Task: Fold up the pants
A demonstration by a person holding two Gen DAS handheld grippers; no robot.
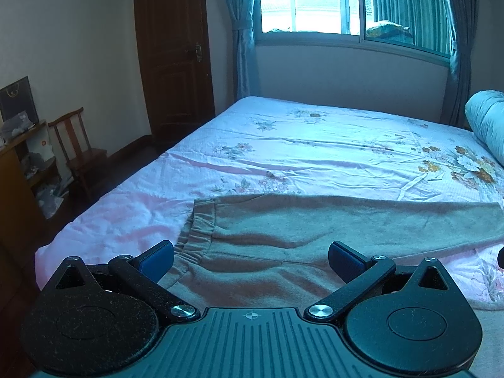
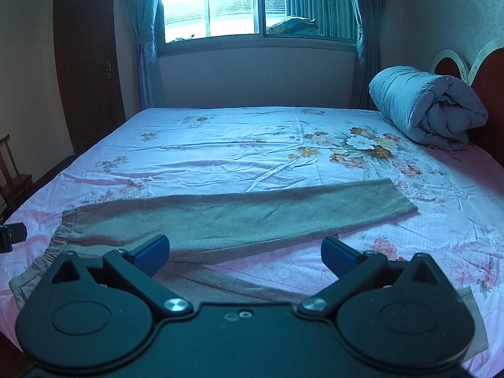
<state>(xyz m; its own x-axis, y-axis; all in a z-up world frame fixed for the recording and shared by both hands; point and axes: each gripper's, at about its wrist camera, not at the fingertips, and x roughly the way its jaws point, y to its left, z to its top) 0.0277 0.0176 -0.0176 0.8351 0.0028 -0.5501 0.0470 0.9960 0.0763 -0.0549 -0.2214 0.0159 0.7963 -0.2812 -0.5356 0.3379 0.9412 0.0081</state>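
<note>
Grey-beige sweatpants lie spread flat on the floral bed sheet, elastic waistband to the left, legs running right. In the right wrist view the pants show one leg stretched toward the right and the other leg lower, partly hidden under the gripper. My left gripper is open and empty, hovering over the waist area. My right gripper is open and empty, above the gap between the two legs. The left gripper's tip shows at the left edge of the right wrist view.
A rolled blue-grey quilt lies by the red headboard at the right. A window with curtains is behind the bed. A dark door, a wooden chair and a cluttered shelf stand left of the bed.
</note>
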